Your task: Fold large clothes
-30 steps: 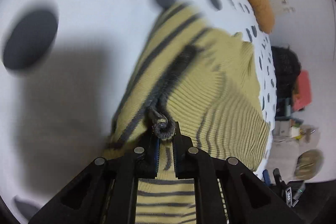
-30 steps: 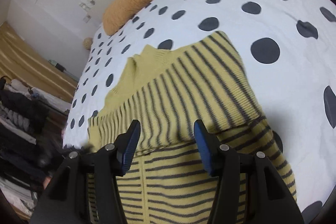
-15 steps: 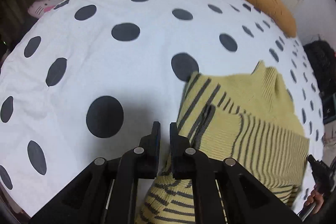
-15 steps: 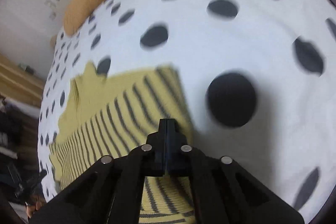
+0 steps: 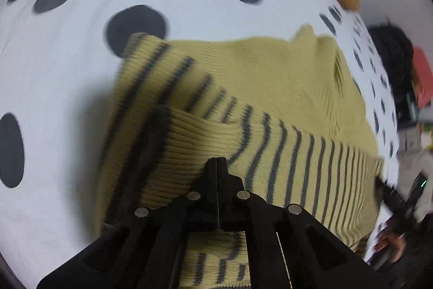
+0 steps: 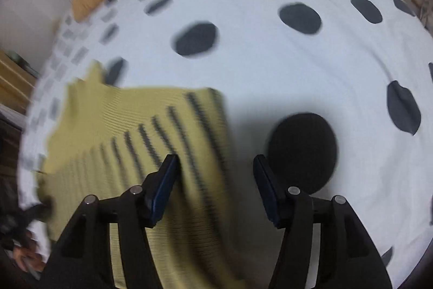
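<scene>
Your left gripper [image 5: 217, 163] has let the striped sweater [image 5: 270, 104] go and sits closed, empty. Right gripper [image 6: 215, 161] is opening over its edge; no readable labels.

1. No text, label, brand, number or sign can be read in either view.
</scene>
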### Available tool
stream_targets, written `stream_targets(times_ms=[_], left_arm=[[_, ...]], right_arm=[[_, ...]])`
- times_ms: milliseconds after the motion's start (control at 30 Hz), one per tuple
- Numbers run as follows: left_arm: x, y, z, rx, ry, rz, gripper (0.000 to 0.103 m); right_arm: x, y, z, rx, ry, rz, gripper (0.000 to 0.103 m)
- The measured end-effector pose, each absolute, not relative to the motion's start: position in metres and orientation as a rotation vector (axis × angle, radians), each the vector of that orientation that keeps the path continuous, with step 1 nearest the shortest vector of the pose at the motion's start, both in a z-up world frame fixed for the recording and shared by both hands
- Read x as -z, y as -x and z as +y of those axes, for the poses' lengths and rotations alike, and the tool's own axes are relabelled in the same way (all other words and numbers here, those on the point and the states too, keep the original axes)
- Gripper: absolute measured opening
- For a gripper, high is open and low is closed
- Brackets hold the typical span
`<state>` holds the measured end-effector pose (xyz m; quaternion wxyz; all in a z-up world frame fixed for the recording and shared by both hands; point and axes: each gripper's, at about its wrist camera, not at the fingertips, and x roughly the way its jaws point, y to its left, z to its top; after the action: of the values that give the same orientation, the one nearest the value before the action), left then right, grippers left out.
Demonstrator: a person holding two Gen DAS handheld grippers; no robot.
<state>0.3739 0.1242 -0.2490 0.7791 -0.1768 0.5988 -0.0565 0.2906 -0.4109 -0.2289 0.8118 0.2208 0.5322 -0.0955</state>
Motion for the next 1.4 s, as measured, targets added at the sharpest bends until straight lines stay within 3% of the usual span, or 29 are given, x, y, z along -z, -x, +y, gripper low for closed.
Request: stream_targets(times_ms=[133, 233, 333, 400, 433, 500, 567, 633, 733, 800, 867, 900, 967, 1033, 1067, 1100, 1133, 1400], left_arm=[[0.216, -0.358, 0.145, -0.054, 0.241, 1.215, 0.001], [0.188, -0.327, 0.151, 0.000, 0.255, 1.155, 0.001], [0.186, -0.290, 0.135, 0.101, 0.220, 1.163, 0.001], [0.220, -0.279, 0.130, 0.004, 0.100, 1.233, 0.001], [0.231, -0.279, 0.139, -0.034, 0.086, 1.255, 0.001], [0.237, -0.266, 0.174, -0.072, 0.189, 1.261, 0.001], [0.221, -0.248, 0.192, -0.189, 0.144, 1.232, 0.000], [0.201, -0.222, 0.203, -0.057, 0.289, 1.210, 0.000], [0.194, -0.193, 0.183, 0.189, 0.374, 1.227, 0.009], [0.208, -0.176, 0.160, 0.182, 0.278, 1.284, 0.025], [0.241, -0.164, 0.165, 0.000, 0.158, 1.357, 0.025], [0.248, -0.161, 0.173, -0.016, 0.200, 1.370, 0.025], [0.244, -0.141, 0.201, 0.015, 0.373, 1.349, 0.025], [0.232, -0.119, 0.219, 0.018, 0.392, 1.325, 0.025], [0.228, -0.109, 0.224, 0.023, 0.389, 1.319, 0.040], [0.228, -0.101, 0.228, 0.046, 0.393, 1.317, 0.067], [0.231, -0.090, 0.231, 0.076, 0.395, 1.318, 0.077], [0.260, -0.064, 0.203, 0.181, 0.401, 1.345, 0.081]], right_arm=[[0.209, -0.265, -0.428, 0.262, -0.572, 1.046, 0.045], [0.176, -0.231, -0.410, 0.078, -0.672, 0.950, 0.044], [0.178, -0.206, -0.368, -0.104, -0.662, 1.042, 0.044], [0.203, -0.193, -0.350, -0.080, -0.563, 1.170, 0.044], [0.217, -0.188, -0.349, -0.018, -0.494, 1.224, 0.035], [0.236, -0.174, -0.365, 0.108, -0.414, 1.266, 0.000], [0.222, -0.151, -0.388, 0.166, -0.527, 1.236, 0.000], [0.198, -0.132, -0.384, 0.159, -0.541, 1.182, 0.006], [0.182, -0.113, -0.341, -0.060, -0.571, 1.174, 0.006], [0.194, -0.105, -0.315, -0.106, -0.592, 1.242, 0.007], [0.224, -0.099, -0.309, 0.024, -0.500, 1.347, 0.006], [0.240, -0.092, -0.316, 0.163, -0.401, 1.383, 0.001], [0.238, -0.070, -0.340, 0.152, -0.564, 1.330, 0.001], [0.221, -0.043, -0.358, 0.177, -0.629, 1.287, 0.017], [0.215, -0.030, -0.366, 0.180, -0.630, 1.266, 0.027], [0.210, -0.016, -0.372, 0.166, -0.633, 1.259, 0.060], [0.211, -0.006, -0.375, 0.157, -0.633, 1.259, 0.081], [0.243, -0.016, -0.346, 0.022, -0.585, 1.310, 0.079]])
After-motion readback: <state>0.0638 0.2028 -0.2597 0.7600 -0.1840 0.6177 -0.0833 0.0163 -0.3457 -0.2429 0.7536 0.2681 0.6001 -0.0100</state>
